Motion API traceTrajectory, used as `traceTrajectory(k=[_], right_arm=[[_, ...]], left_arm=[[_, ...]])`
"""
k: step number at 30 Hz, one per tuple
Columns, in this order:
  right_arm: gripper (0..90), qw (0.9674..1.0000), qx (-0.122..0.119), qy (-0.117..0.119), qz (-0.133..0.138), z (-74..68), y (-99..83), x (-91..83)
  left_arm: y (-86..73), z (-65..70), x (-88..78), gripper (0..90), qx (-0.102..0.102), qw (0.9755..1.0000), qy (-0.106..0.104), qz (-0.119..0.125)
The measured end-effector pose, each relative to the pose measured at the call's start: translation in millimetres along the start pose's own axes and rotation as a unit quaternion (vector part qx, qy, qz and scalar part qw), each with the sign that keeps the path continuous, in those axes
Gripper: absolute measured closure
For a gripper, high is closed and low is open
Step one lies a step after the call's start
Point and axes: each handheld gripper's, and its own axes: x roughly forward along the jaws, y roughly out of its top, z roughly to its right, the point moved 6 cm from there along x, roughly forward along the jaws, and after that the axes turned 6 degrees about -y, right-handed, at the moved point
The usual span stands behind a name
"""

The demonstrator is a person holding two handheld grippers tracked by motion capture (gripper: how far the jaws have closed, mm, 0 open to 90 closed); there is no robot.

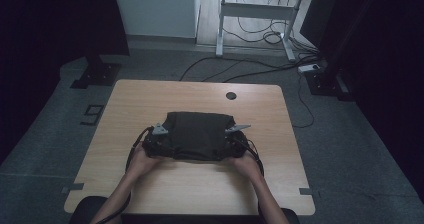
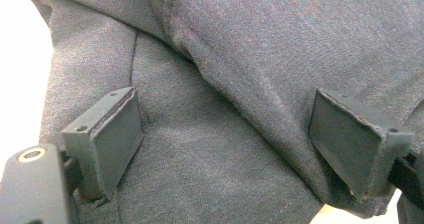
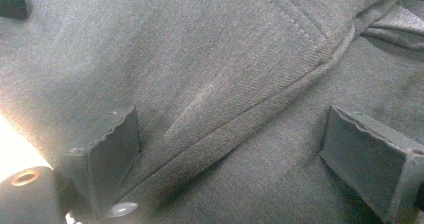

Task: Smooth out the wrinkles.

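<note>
From above, a folded dark garment (image 1: 196,135) lies mid-worktop (image 1: 150,99), the left gripper (image 1: 154,143) and right gripper (image 1: 235,145) at its two side edges, bare wood all round. The left gripper view (image 2: 220,149) shows cloth spanning wide-spread jaws, seemingly loose rather than pinched. The right gripper view (image 3: 235,159) shows the same, a seam running between them.

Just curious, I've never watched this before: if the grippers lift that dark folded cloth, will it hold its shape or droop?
The dark folded cloth will probably droop: its soft knit creases and bunches up. It likely weighs little, lying thin on the table. Pushed, it would probably wrinkle rather than slide.
</note>
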Motion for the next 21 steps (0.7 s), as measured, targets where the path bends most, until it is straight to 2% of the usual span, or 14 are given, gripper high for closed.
traceTrajectory(k=[11, 21], right_arm=[[8.3, 0.9999, 0.008, -0.007, 0.014, 19.8, 21.0, 18.1], [8.3, 0.9998, 0.009, -0.001, 0.018, 24.9, 24.6, 20.6]], left_arm=[[17.9, -20.8, 15.3, 13.4, -0.013, 0.9998, 0.013, 0.0], [20.8, -22.3, 16.4, 13.0, -0.017, 0.9998, 0.013, 0.0]])
